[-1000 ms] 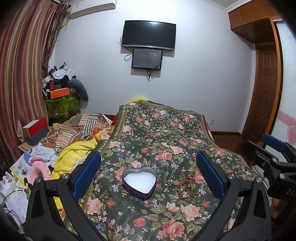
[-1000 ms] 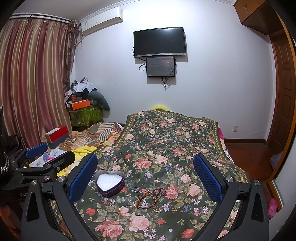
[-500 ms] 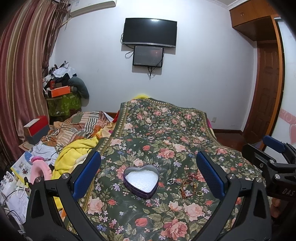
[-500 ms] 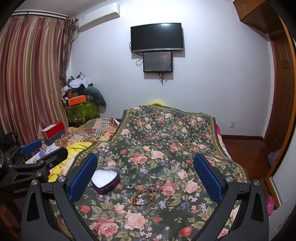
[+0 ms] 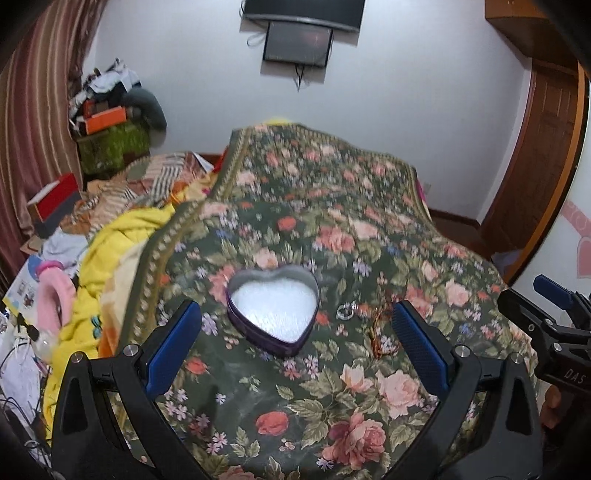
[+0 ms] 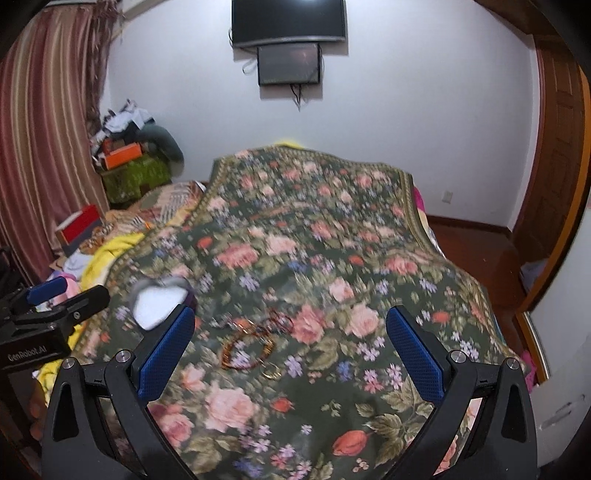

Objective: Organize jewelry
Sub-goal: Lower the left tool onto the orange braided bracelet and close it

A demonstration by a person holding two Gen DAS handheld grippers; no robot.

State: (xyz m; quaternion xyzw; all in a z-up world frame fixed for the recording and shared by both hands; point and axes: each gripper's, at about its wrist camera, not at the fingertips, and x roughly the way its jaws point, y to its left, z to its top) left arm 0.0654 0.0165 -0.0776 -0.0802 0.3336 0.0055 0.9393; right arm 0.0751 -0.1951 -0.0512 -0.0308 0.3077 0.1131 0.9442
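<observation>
A purple heart-shaped tin (image 5: 274,309) with a white lining lies open on the floral bedspread (image 5: 332,229). Just right of it rest a silver ring (image 5: 345,311) and a tangle of amber bead bracelets (image 5: 380,332). My left gripper (image 5: 295,343) hovers open in front of the tin, nothing between its blue pads. In the right wrist view the tin (image 6: 159,301) is blurred at left; the bead bracelets (image 6: 249,345) and a gold ring (image 6: 270,370) lie ahead of my open right gripper (image 6: 290,350).
Yellow and striped blankets (image 5: 122,229) pile up at the left of the bed, with boxes and clutter (image 5: 55,199) by the striped curtain. A wooden door (image 5: 543,147) stands at right. A TV (image 6: 288,20) hangs on the far wall.
Both grippers have tilted downward and moved nearer the bedspread; the tin and the jewelry now appear larger and closer. Both stay open.
</observation>
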